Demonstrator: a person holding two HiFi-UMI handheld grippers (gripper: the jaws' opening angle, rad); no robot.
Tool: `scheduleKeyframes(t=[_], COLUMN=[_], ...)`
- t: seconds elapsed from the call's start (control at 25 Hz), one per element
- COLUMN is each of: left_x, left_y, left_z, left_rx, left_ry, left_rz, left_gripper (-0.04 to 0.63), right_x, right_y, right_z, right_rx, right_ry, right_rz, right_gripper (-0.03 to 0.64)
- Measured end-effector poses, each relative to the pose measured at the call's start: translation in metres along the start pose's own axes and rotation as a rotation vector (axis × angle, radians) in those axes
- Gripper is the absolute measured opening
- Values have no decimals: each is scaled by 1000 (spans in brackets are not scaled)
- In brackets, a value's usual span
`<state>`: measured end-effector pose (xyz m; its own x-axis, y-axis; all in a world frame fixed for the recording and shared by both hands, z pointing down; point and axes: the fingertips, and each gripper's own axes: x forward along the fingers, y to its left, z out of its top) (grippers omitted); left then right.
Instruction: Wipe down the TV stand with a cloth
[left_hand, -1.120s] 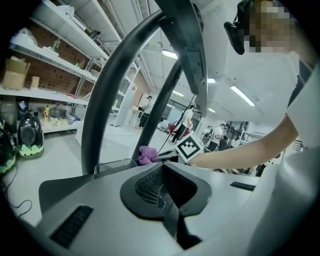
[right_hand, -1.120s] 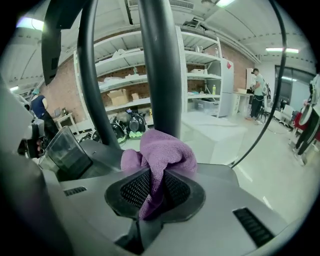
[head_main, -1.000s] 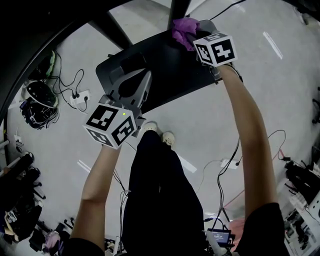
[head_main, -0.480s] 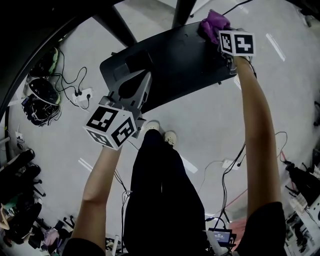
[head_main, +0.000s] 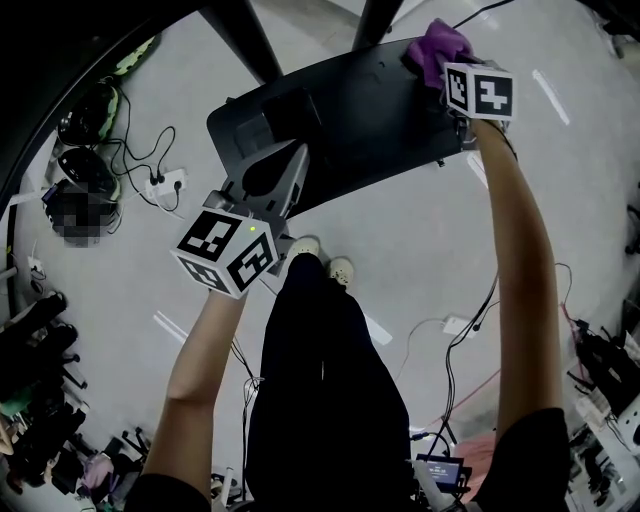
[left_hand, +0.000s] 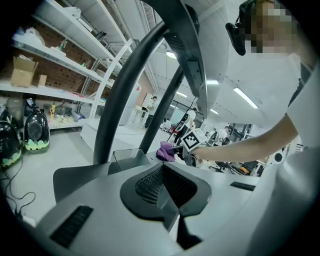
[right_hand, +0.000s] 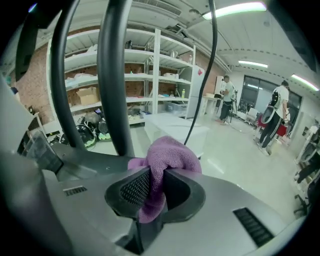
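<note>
The TV stand's black base plate (head_main: 350, 130) lies on the grey floor, and its two dark poles (head_main: 240, 35) rise at the back. A purple cloth (head_main: 440, 45) rests at the plate's far right corner, with my right gripper (head_main: 450, 70) shut on it. In the right gripper view the cloth (right_hand: 167, 155) bulges out between the jaws of the right gripper (right_hand: 155, 175), beside a pole (right_hand: 112, 80). My left gripper (head_main: 293, 152) hovers over the plate's near left part, shut with nothing in it. From the left gripper (left_hand: 162, 170), the cloth (left_hand: 165, 150) shows far across the plate (left_hand: 75, 175).
Cables and a white power strip (head_main: 165, 185) lie on the floor at left, near dark helmets (head_main: 90, 120). The person's shoes (head_main: 320, 262) stand just in front of the plate. More cables (head_main: 460, 330) run at right. Shelving (right_hand: 150, 75) and distant people fill the background.
My right gripper has dragged the purple cloth from the plate's back middle to its far right corner. The left gripper has barely moved.
</note>
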<state>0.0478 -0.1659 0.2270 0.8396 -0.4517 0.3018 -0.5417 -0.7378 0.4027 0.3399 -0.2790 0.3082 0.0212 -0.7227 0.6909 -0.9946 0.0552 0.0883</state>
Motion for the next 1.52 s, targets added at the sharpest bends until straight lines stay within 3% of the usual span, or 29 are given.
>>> scheduleKeyframes(t=[0.2,0.4,0.56,0.72,0.88,1.08,1.52], left_x=[-9,-14,-17,-19,-15,-13,4], left_y=[-7,-18,-25,-21,-21,-36,-44], left_z=[-1,-7,-15,-24,-30,-34,-41], left_rx=[-8,-26,-35,-52,-69,-72,-66], left_ry=[-6,-17,-16,-13,-21,-15,15], left_rz=[-6,-11,-14,7,24,-6,-61], left_gripper=[6,6,6,6,6,6,6], right_x=[-37,-74,-88,-83,-63,-53,-49], right_y=[37,103,162,208,230,238,222], right_z=[12,9,-5,-21,-39,-50,-50], right_rx=[16,82,62,15,-25,-156,-150], right_ry=[-88,-171,-155,-106,-50,-20,3], right_rz=[110,297,435,508,521,492,488], right_gripper=[74,74,74,74,74,74,74])
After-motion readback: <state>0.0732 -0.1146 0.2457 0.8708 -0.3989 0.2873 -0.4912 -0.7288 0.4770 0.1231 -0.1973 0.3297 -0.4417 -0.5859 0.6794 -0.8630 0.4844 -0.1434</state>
